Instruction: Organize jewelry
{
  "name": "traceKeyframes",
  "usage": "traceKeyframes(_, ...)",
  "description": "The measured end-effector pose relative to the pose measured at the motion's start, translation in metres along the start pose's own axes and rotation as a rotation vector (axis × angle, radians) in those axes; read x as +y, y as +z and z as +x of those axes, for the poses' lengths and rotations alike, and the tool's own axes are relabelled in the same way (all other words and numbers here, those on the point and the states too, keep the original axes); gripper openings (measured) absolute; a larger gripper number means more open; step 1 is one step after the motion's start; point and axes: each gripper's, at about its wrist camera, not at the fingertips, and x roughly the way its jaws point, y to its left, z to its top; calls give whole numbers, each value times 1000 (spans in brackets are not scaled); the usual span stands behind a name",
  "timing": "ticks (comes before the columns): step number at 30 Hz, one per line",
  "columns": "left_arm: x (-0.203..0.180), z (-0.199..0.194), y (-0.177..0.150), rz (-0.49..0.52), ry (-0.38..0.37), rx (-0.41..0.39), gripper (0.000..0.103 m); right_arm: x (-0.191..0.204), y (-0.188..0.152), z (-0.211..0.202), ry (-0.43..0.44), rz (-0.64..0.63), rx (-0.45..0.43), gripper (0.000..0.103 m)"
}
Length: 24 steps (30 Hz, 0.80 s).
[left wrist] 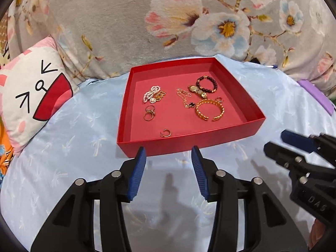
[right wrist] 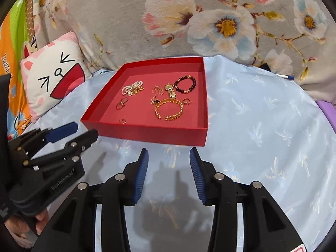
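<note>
A shallow red box (left wrist: 210,139) (right wrist: 151,133) lies on a light blue sheet, with jewelry spread over its floor. Inside lie a pearl bracelet (left wrist: 151,93), a dark bead bracelet (left wrist: 206,84) (right wrist: 185,84), a gold watch (left wrist: 197,91), a gold chain with a dark cross (left wrist: 187,99), a gold cuff bangle (left wrist: 210,110) (right wrist: 169,109), linked rings (left wrist: 149,113) and a small hoop (left wrist: 166,133). My left gripper (left wrist: 169,150) hovers open just before the box's front wall, holding nothing. My right gripper (right wrist: 168,151) is open and empty too, close beside the left.
A cat-face pillow (left wrist: 33,92) (right wrist: 54,77) leans at the left. A grey floral blanket (left wrist: 126,21) rises behind the box. A pen (right wrist: 285,76) and a purple object (left wrist: 315,94) lie at the far right. A hand (right wrist: 40,220) grips the left tool.
</note>
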Motion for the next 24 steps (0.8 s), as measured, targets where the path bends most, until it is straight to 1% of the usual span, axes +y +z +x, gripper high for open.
traceKeyframes(3,5,1,5,-24,14,2,44,-2,13,2,-6,31,6,54)
traceKeyframes(4,8,1,6,-38,9,4,49,-2,16,2,0,46,4,55)
traceKeyframes(5,10,1,7,-51,5,3,52,-3,19,3,5,58,1,60)
traceKeyframes(6,12,2,7,-60,10,-4,60,-3,21,4,6,67,-5,65)
traceKeyframes(7,13,2,6,-60,19,-14,66,-2,21,5,0,72,-15,67)
traceKeyframes(9,15,5,3,-55,50,-33,68,0,19,9,-10,74,-33,71)
traceKeyframes(12,15,12,-1,-48,65,-33,68,3,12,24,-34,53,-9,71)
traceKeyframes(17,14,24,-10,-58,80,-24,68,3,6,33,-90,30,-37,71)
traceKeyframes(24,7,30,-15,-39,91,-26,72,1,2,37,-110,30,-47,71)
